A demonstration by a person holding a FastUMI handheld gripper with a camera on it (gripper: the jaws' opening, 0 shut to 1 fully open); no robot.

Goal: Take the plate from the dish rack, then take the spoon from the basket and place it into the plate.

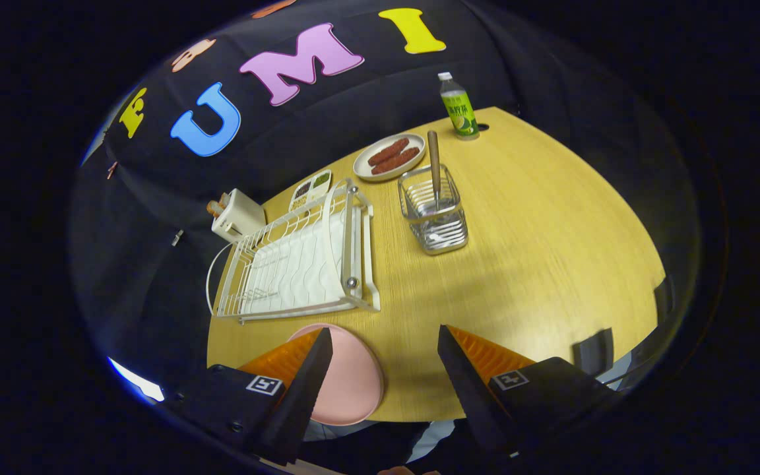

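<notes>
A pink plate [348, 382] lies flat on the wooden table [538, 237] near its front edge, partly under my left finger. My gripper [385, 336] hangs above the table, open, with nothing between its fingers. Just beyond the plate stands the white dish rack [301, 264], with no dish in its slots. Right of the rack, a wire basket [433, 211] holds a spoon [434, 168] standing upright by its wooden handle. The basket is well beyond my fingertips.
A white plate of sausages [390, 157] sits behind the basket, with a green bottle [459, 109] further back. A toaster [238, 214] and a small divided tray [311, 188] stand behind the rack. A white plate edge [210, 280] shows at the rack's left.
</notes>
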